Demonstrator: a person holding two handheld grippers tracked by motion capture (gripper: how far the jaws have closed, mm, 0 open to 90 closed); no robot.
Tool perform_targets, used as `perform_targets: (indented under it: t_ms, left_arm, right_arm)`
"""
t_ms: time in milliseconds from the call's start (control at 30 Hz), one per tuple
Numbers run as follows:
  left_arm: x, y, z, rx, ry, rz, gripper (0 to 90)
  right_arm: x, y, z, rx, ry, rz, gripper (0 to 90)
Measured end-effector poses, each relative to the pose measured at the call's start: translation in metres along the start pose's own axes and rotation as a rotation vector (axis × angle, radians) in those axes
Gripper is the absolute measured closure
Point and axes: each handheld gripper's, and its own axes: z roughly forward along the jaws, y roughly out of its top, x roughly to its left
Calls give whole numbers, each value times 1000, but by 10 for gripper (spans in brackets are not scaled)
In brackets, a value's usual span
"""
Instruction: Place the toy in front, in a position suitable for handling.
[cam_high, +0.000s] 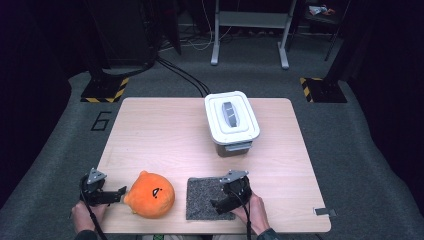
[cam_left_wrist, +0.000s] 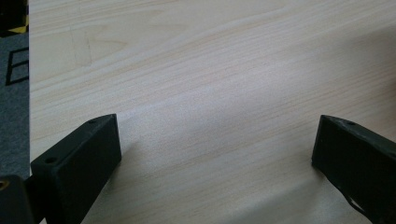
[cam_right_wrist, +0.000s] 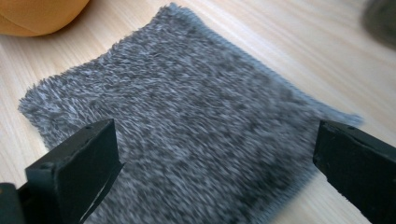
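Basically one grey mat (cam_high: 206, 198) lay flat at the near edge of the table (cam_high: 150, 130), right of centre, pile side up. The right gripper (cam_high: 220, 205) hung just over its right part, jaws spread wide and gripping nothing; in the right gripper view the mat (cam_right_wrist: 187, 130) sat between the two black jaws, with one jaw at each lower corner of the frame. Couldn't tell whether the jaw tips touched the pile.

One orange plush toy (cam_high: 150, 194) sat just left of the mat, near but apart from it. Its edge showed at the top left corner of the right gripper view (cam_right_wrist: 37, 16).

The left gripper (cam_high: 119, 193) was beside the plush on its left, jaws pointed at it and parted, holding nothing. In the left gripper view only bare wood lay between the jaws. From above the jaw tips looked close to the plush; contact unclear.

One white lidded box (cam_high: 231, 120) stood farther back, right of centre, well apart from the mat, lid on, grey handle on top.

Count: one mat, one plush, one box, two grippers, two hands.
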Motion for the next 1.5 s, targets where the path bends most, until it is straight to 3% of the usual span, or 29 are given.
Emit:
perform_targets:
  t_ms: [267, 567, 667, 833, 1133, 1267, 1367, 1500]
  left_arm:
    - [0, 0, 0, -2, 1, 2, 12]
    - [0, 0, 0, -2, 0, 3, 15]
    - [0, 0, 0, -3, 2, 3, 17]
    - [0, 0, 0, -3, 2, 2, 17]
    - [0, 0, -1, 14, -2, 2, 18]
    - [0, 0, -2, 16, -2, -1, 18]
    - [0, 0, -2, 16, -2, -2, 18]
    - [0, 0, -1, 13, -1, -2, 20]
  right_arm:
    - [3, 1, 15, 23, 11, -5, 55]
    - [4, -5, 22, 46, -29, -15, 161]
    - [3, -6, 21, 40, -38, -15, 223]
    - [-6, -8, 16, 16, -48, 10, 433]
    - [-13, -10, 13, -9, -47, 50, 669]
    - [-16, -12, 11, -16, -34, 81, 724]
    - [-19, -13, 8, -33, -35, 64, 735]
    - [-21, -14, -1, -59, -30, 79, 735]
